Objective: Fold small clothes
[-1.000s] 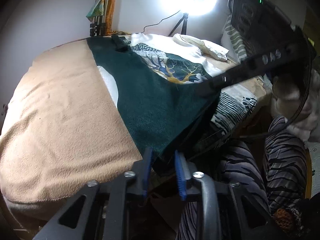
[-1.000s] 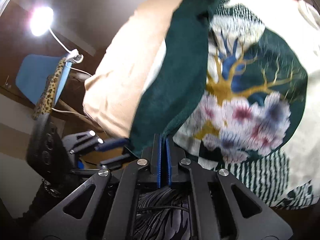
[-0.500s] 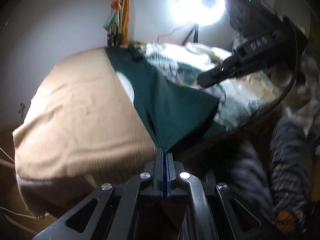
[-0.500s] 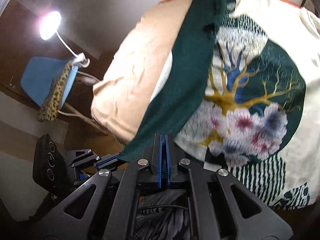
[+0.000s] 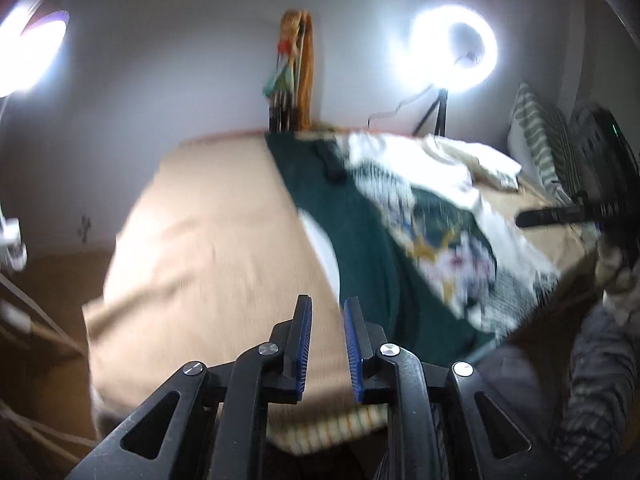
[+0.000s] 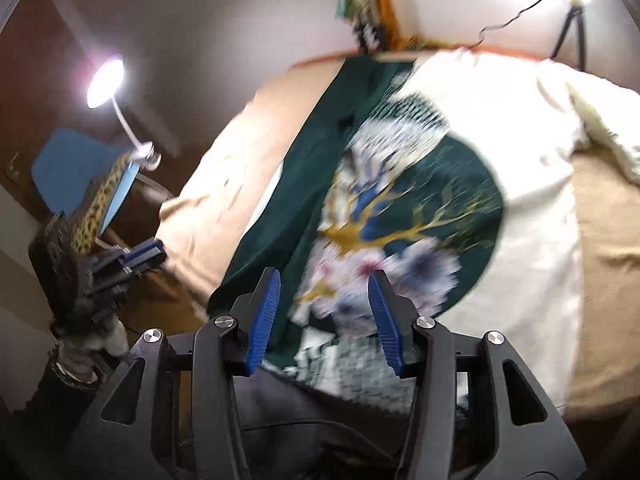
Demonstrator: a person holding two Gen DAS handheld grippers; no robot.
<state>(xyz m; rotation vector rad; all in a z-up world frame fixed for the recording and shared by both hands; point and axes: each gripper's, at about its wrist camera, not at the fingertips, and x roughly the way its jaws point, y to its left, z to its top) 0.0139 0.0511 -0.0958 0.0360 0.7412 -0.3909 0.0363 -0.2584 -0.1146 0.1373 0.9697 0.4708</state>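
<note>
A white shirt with a round green tree-and-flower print [image 6: 420, 216] lies on the tan blanket [image 6: 224, 204], its dark green side folded over along the left [image 6: 304, 184]. In the left wrist view the green fold [image 5: 360, 240] runs down the middle of the bed. My left gripper [image 5: 325, 340] is open and empty above the blanket near the front edge; it also shows in the right wrist view [image 6: 136, 260]. My right gripper [image 6: 324, 312] is open and empty above the shirt's lower hem; its fingers [image 5: 560, 216] show at the right of the left wrist view.
A ring light on a tripod [image 5: 454, 50] stands behind the bed, a second lamp [image 6: 106, 82] at the left. A blue chair with a leopard cloth [image 6: 92, 176] is left of the bed. A striped pillow [image 5: 538, 140] lies at the far right. Striped trouser legs [image 5: 592, 380] are near the front.
Both grippers have opened and let go of the green edge, which now lies flat on the shirt. Both have pulled back and up from the cloth.
</note>
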